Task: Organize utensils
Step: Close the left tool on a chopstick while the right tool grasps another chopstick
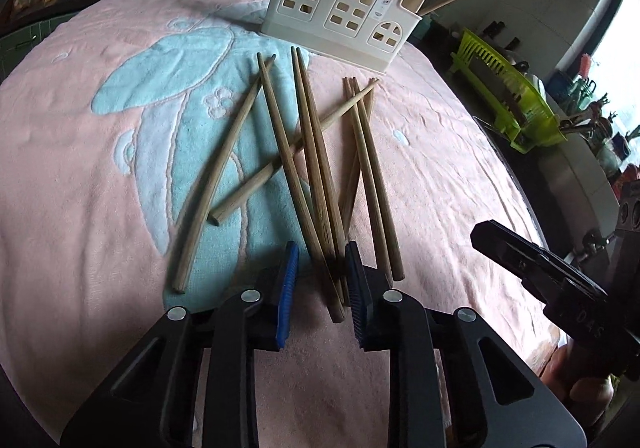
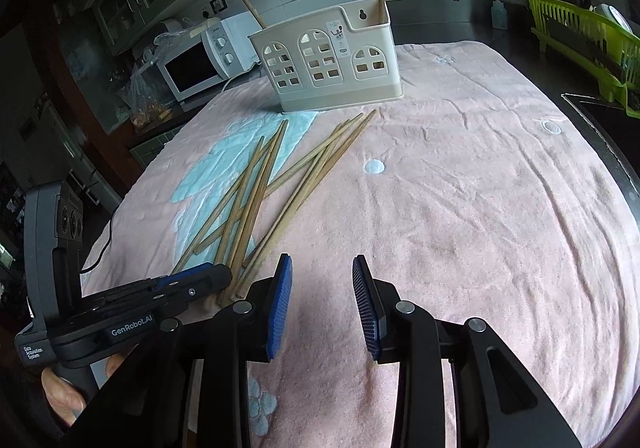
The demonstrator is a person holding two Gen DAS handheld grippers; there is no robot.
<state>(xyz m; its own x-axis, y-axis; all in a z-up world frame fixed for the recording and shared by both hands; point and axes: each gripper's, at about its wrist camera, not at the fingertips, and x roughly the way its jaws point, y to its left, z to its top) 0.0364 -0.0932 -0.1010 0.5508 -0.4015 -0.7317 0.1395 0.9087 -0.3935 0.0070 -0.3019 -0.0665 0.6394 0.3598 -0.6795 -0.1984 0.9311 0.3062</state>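
- I am looking down the left gripper [image 1: 320, 272]: its blue ribbed pads are standing narrow around the near ends of two or three brown wooden chopsticks [image 1: 316, 167] lying in a loose crossed pile on the pink towel with a pale blue motif [image 1: 440, 151]. One pad is touching the sticks; the other is showing a gap, so I am not calling this a grip yet.
- I am judging the step as picking chopsticks for the cream plastic utensil holder with arched cut-out windows [image 2: 328, 59], which is standing at the far end of the towel with two sticks already leaning in it.
- Risk I am watching: the pads are straddling several overlapping sticks, so they may be catching an uneven bundle, and one could be slipping out on the lift.
- Risk: one chopstick is lying across and under the others; raising the bundle could be dragging it and scattering the pile.
- Risk: gripping at the very ends is leaving long lengths unsupported, so the sticks may be swinging and missing a compartment.
- The right gripper [image 2: 322, 304] is hanging partly parted and holding nothing over bare towel just beside the pile; I am wary of the two grippers crowding each other.
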